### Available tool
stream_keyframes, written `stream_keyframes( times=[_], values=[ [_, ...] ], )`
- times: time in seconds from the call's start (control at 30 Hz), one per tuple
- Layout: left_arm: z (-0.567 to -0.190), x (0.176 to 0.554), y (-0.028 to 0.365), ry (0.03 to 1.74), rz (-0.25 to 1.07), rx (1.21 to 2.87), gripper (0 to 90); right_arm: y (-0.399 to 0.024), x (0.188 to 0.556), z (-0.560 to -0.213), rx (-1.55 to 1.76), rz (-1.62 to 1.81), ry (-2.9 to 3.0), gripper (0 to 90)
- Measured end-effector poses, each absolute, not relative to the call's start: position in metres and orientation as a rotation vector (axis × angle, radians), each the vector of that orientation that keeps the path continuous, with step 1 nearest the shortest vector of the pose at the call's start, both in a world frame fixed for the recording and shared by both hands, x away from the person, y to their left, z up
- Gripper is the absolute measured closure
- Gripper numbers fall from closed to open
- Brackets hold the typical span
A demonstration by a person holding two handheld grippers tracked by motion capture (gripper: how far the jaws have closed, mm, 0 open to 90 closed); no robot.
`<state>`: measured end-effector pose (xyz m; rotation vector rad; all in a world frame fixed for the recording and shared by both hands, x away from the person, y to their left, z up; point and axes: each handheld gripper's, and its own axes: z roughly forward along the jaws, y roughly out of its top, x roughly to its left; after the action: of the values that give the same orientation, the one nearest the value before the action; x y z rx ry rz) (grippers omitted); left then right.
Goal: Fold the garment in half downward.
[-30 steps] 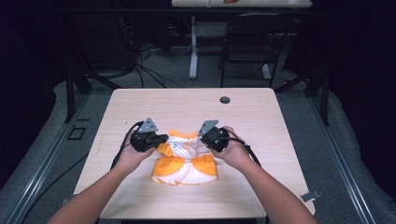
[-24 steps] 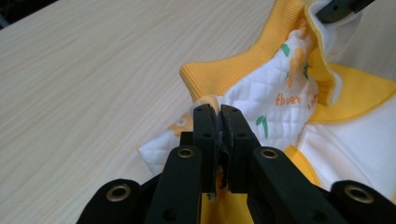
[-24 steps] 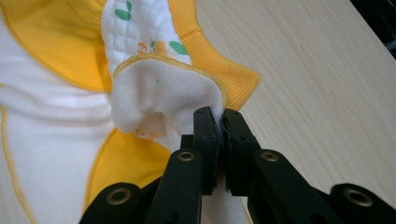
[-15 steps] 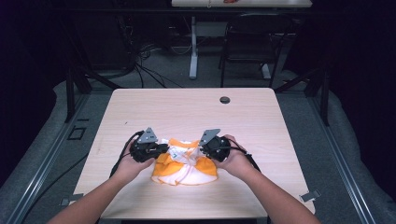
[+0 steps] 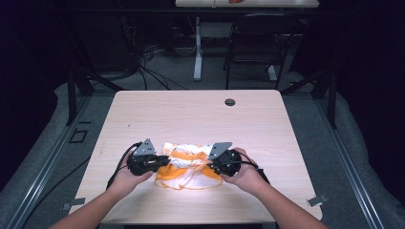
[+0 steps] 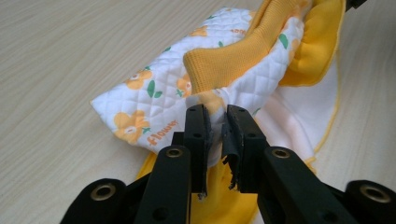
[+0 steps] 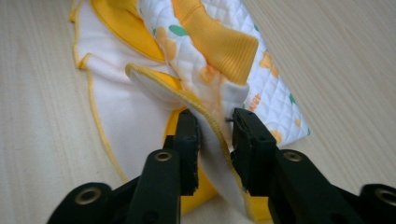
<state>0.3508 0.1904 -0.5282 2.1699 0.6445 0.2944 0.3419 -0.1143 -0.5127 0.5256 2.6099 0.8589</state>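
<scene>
1 garment (image 5: 188, 167) | L claw (image 6: 215, 122) & R claw (image 7: 215, 122): just eased open, cloth still between | 1 table (image 5: 200, 114)

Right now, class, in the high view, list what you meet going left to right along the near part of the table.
Left hand-held gripper → orange and white flowered garment → right hand-held gripper, all on the wooden table.
</scene>
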Motion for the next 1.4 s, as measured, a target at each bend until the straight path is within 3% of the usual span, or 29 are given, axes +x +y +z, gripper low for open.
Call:
stream_keyframes(
  times=[0.3,0.57,0.7,0.93,1.4],
  values=[
    [-0.510,0.345,0.200,0.654,0.312,2.113,74.4,-0.128,0.329,-0.495,0.560,0.954,2.601,63.0],
    [-0.516,0.366,0.197,0.731,0.321,2.126,88.8,-0.123,0.345,-0.494,0.608,0.947,2.551,85.7],
    [-0.525,0.380,0.193,0.769,0.309,2.126,89.7,-0.118,0.361,-0.503,0.653,0.944,2.555,89.1],
    [-0.529,0.383,0.187,0.773,0.277,2.129,89.8,-0.111,0.379,-0.517,0.697,0.939,2.579,89.6],
    [-0.526,0.352,0.176,0.669,0.226,2.178,89.8,-0.106,0.349,-0.514,0.594,0.953,2.624,89.1]
  ],
)
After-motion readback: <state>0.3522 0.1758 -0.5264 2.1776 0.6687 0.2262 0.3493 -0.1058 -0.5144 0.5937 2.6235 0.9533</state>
